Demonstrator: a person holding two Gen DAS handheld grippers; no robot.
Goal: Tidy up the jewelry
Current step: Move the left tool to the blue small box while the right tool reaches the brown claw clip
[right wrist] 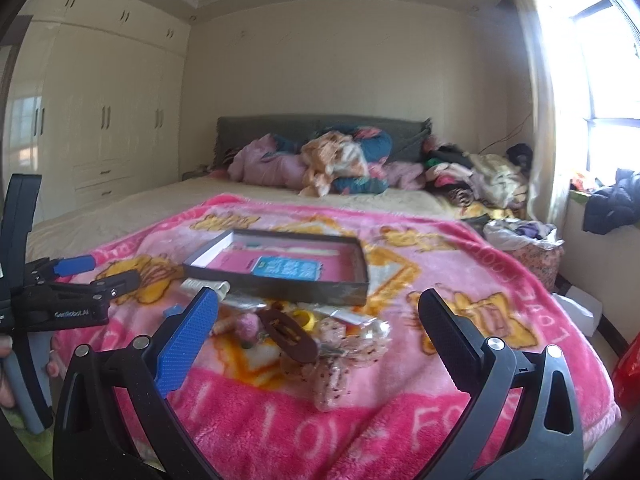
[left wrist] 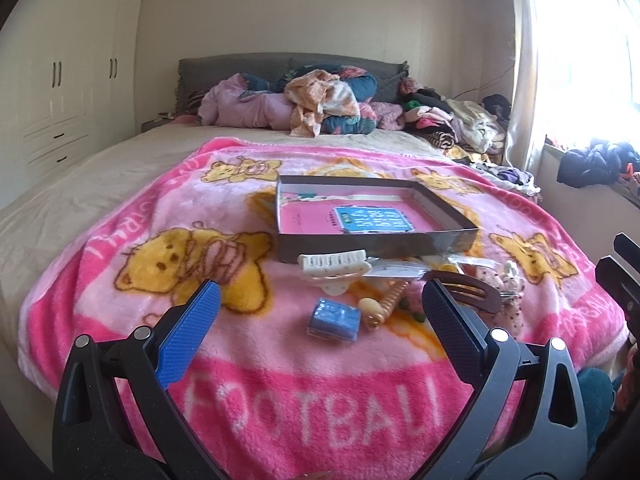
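A shallow dark box with a pink floor lies on the pink blanket; it also shows in the right wrist view. In front of it lies a pile of accessories: a white hair claw, a small blue packet, a beaded piece, a brown hair clip and a dotted fabric bow. My left gripper is open and empty, held above the blue packet. My right gripper is open and empty, held above the brown clip. The left gripper also appears at the left edge of the right wrist view.
The pink bear blanket covers the foot of a bed. Heaped clothes and bedding lie at the headboard. White wardrobes stand left. A window sill with dark clothes is right. A bag stands beside the bed.
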